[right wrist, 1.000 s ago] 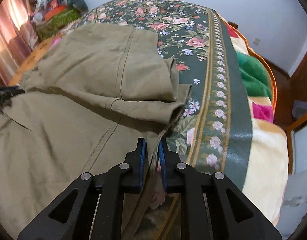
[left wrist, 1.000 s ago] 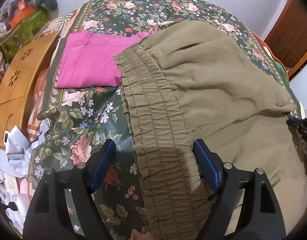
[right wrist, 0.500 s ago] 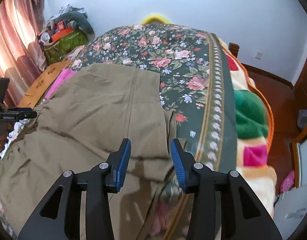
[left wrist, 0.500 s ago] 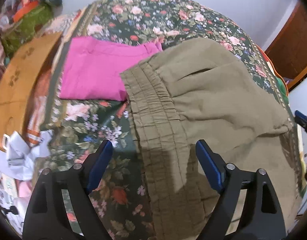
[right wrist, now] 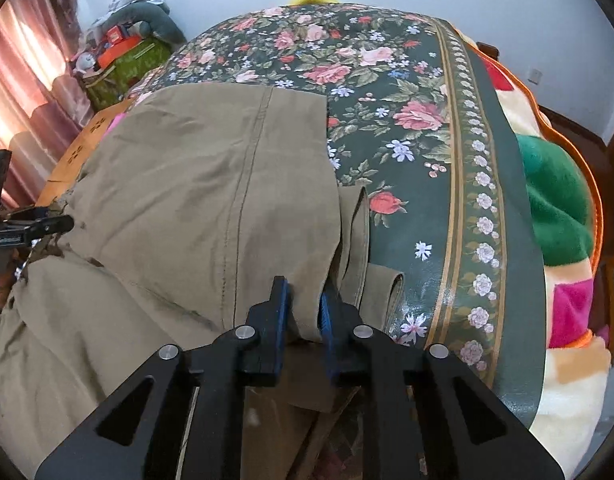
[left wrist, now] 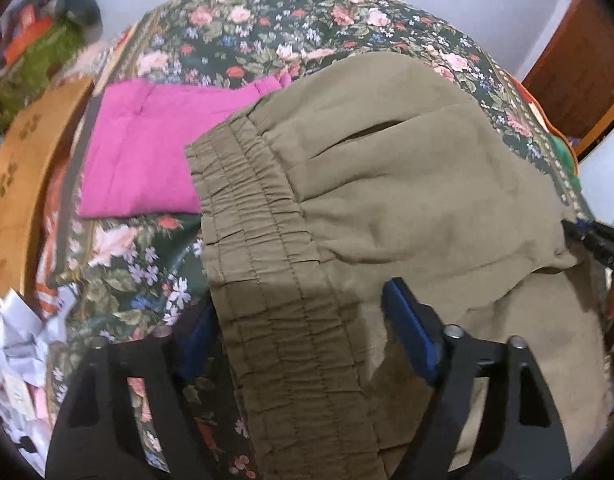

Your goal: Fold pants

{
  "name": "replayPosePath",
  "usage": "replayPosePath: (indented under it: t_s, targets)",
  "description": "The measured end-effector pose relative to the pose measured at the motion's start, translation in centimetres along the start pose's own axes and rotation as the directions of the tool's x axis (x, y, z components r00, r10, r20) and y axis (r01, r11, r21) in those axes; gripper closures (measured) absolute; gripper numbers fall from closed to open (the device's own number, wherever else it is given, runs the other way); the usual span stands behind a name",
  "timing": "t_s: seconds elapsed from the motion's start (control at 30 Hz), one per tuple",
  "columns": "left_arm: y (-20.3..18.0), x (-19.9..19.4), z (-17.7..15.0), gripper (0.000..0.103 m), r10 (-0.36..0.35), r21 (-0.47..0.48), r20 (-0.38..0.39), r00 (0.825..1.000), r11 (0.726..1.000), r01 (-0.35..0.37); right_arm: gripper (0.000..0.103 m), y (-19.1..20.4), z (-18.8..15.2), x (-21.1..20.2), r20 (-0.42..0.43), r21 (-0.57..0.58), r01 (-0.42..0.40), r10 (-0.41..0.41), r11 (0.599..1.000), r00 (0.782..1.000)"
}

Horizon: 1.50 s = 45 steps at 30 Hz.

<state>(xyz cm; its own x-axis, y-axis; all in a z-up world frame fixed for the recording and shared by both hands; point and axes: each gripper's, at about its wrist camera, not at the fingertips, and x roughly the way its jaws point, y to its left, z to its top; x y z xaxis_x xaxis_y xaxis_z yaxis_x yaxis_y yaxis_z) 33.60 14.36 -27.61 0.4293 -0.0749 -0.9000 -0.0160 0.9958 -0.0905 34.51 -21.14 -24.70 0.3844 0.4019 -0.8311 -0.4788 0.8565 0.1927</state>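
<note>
between my right gripper (right wrist: 303, 308) pads a fold of the olive-green cotton pants (right wrist: 195, 184) is pinched; its jaws have just been closing. my left gripper (left wrist: 297, 320) straddles the gathered elastic waistband (left wrist: 259, 248), jaws wide, lately narrowing, not gripping. pants lie across the dark floral bedspread (right wrist: 407, 92), a folded pink garment (left wrist: 143, 152) far left.

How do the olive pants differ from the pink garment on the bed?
The olive pants are larger and only partly folded, with a gathered elastic waistband; the pink garment is smaller and lies as a flat, neat rectangle. The olive pants overlap one edge of the pink garment. The right gripper is shut on the olive pants; nothing holds the pink garment. Both lie on the floral bedspread.
</note>
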Motion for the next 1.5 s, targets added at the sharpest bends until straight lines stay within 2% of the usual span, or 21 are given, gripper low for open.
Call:
replayPosePath:
  t_s: [0.13,0.23,0.3,0.4,0.47,0.6,0.77,0.87,0.97,1.03,1.17,1.2,1.23,1.37,1.5]
  targets:
    - [0.0,-0.9,0.1,0.053,0.043,0.029,0.034,0.998,0.999,-0.044,0.093,1.0,0.0,-1.2,0.046,-0.087,0.053,-0.049,0.995,0.998]
    - [0.4,-1.5,0.1,0.058,0.029,0.035,0.043,0.999,0.999,-0.030,0.096,1.3,0.5,-2.7,0.111,-0.119,0.087,-0.074,0.989,0.991]
    - [0.7,-1.7,0.1,0.058,0.016,0.025,0.046,0.999,1.000,-0.017,0.097,1.2,1.1,-3.7,0.146,-0.117,0.104,-0.087,0.988,0.985]
    - [0.7,-1.1,0.0,0.057,0.032,0.000,0.038,0.999,0.999,-0.032,0.100,0.9,1.4,-3.2,0.141,-0.128,0.137,-0.118,0.982,0.983]
    - [0.6,-0.6,-0.2,0.056,0.060,-0.007,0.038,0.998,0.998,-0.060,0.101,0.9,1.1,-1.5,0.102,-0.155,0.181,-0.166,0.971,0.981]
    - [0.9,0.0,-0.5,0.051,0.077,-0.032,0.035,0.996,0.997,-0.076,0.101,0.4,0.5,1.3,0.022,-0.155,0.183,-0.182,0.971,0.983]
    - [1.4,-0.4,-0.3,0.041,0.075,-0.028,0.034,0.997,0.997,-0.074,0.099,-0.6,1.4,1.1,-0.032,-0.097,0.128,-0.132,0.987,0.991]
    - [1.7,-1.5,-0.2,0.038,0.055,-0.034,0.035,0.998,0.998,-0.054,0.098,-0.6,1.5,-0.3,-0.017,-0.084,0.111,-0.113,0.990,0.993]
    - [2.0,-2.8,0.1,0.038,0.082,-0.031,0.053,0.995,0.996,-0.080,0.092,-0.2,2.1,-2.0,0.011,-0.081,0.111,-0.110,0.991,0.994]
    - [2.4,-3.8,0.6,0.034,0.090,-0.030,0.072,0.993,0.996,-0.088,0.075,0.1,2.8,-3.1,0.046,-0.086,0.108,-0.104,0.990,0.994]
    - [3.7,-4.9,2.1,0.027,0.094,-0.068,0.106,0.990,0.994,-0.087,0.052,0.9,5.1,-4.4,0.127,-0.098,0.095,-0.082,0.991,0.989]
    - [4.1,-5.0,2.6,0.024,0.093,-0.087,0.114,0.989,0.993,-0.083,0.042,0.9,5.7,-4.5,0.141,-0.091,0.094,-0.081,0.991,0.987]
    - [4.5,-4.9,3.1,0.022,0.096,-0.105,0.118,0.988,0.991,-0.084,0.037,1.0,6.4,-4.4,0.155,-0.081,0.092,-0.079,0.992,0.985]
    - [5.8,-3.8,5.0,0.018,0.093,-0.157,0.112,0.989,0.985,-0.075,0.036,1.3,8.9,-2.8,0.176,-0.080,0.083,-0.067,0.993,0.982]
    - [6.5,-1.2,6.5,0.018,0.095,-0.184,0.075,0.993,0.980,-0.080,0.036,1.3,11.3,0.7,0.141,-0.095,0.092,-0.078,0.991,0.987]
